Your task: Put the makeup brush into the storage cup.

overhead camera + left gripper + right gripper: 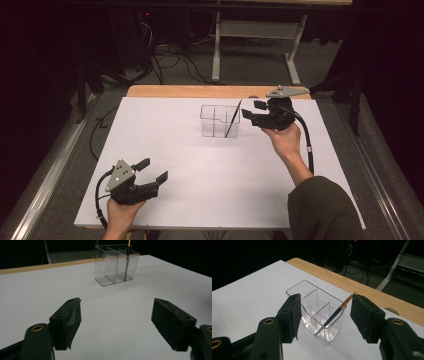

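Observation:
A clear plastic organizer [220, 121] with compartments stands at the back middle of the white table. A thin dark pencil with an orange end [233, 119] leans inside its right compartment, tip down. My right gripper [251, 113] hovers just right of the organizer, jaws open, with nothing pressed between them. In the right gripper view the organizer [317, 312] and the pencil [336, 312] sit beyond the open jaws, the pencil's top close to the right jaw. My left gripper [152, 170] rests open at the front left. In the left gripper view the organizer [115, 265] stands far ahead.
The white table top [200, 170] has a wooden strip [200, 91] along its far edge. Beyond it are a table frame's white legs [216, 55] and cables on the floor. A person's sleeve [325, 210] enters at the bottom right.

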A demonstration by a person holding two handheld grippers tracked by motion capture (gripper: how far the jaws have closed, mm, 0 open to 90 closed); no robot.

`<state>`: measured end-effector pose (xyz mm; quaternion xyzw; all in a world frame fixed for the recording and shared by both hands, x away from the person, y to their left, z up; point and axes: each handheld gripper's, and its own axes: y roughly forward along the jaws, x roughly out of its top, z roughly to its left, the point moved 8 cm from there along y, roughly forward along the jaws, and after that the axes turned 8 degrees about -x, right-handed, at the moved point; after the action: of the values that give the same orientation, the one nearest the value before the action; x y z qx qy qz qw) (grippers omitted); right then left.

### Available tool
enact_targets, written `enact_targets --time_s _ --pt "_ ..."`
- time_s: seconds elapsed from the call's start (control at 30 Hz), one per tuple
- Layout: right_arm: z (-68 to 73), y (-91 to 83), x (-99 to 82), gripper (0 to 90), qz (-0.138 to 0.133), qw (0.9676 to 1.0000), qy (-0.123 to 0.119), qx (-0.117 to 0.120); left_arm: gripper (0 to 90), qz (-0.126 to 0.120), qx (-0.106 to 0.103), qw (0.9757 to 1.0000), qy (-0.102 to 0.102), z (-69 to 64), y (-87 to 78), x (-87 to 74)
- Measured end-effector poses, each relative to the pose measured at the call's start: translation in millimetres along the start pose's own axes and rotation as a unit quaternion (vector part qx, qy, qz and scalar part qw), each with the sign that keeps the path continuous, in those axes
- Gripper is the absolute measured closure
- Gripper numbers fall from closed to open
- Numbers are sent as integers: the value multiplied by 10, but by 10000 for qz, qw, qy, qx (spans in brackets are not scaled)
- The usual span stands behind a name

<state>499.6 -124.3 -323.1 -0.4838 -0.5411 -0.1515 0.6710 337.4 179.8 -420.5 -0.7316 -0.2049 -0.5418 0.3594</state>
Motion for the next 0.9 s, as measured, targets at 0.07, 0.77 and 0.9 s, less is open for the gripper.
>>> enact_targets --time_s 0.07,0.77,0.9 --pt "-10 -20 -5 440 -2 10000 29 -6 242 -19 7 10000 -7 3 -9 1" --pt "-67 -248 -23 441 -174 9998 41 23 241 -20 16 10000 -69 12 -11 -9" --pt "-86 -294 -47 440 -190 9998 62 29 241 -22 16 10000 -58 6 -16 -8"
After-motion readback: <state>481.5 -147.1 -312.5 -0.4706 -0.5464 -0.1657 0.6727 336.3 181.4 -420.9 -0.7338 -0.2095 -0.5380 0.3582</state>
